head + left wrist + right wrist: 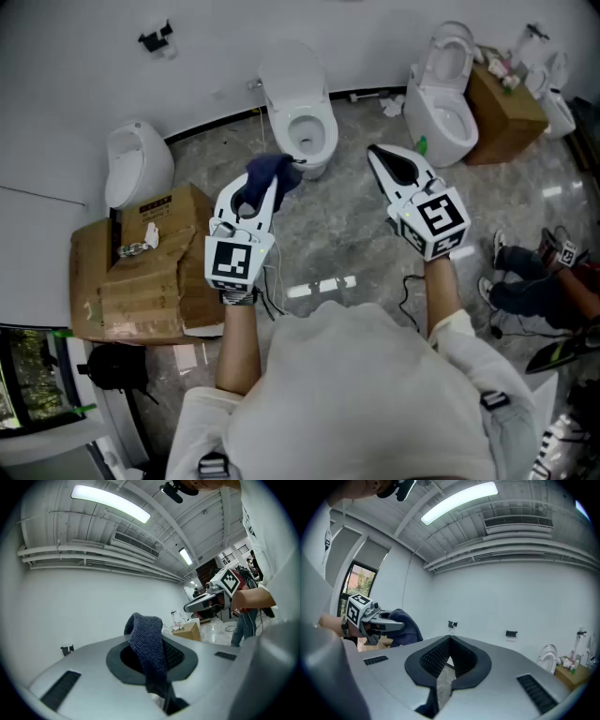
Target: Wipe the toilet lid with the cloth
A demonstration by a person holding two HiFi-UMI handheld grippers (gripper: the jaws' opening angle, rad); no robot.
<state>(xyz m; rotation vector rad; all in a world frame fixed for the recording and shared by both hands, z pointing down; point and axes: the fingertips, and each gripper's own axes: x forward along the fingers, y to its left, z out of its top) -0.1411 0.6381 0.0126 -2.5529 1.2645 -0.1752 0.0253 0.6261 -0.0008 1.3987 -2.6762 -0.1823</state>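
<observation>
A white toilet [302, 120] stands against the far wall with its lid [292, 67] raised. My left gripper [272, 180] is held level in front of it, shut on a dark blue knitted cloth [273, 171]. In the left gripper view the cloth [149, 645] hangs bunched out of the closed jaws. My right gripper [374, 152] is held to the right of the toilet, shut with nothing in it. In the right gripper view its jaws [449, 643] meet at the tip, and the left gripper [371, 619] with the cloth [406, 626] shows at the left.
A second toilet [449, 92] and a cardboard box [502, 107] stand at the back right. A urinal [137, 163] and stacked cardboard boxes [139, 274] are at the left. A person's legs [536, 284] and cables lie on the marble floor at the right.
</observation>
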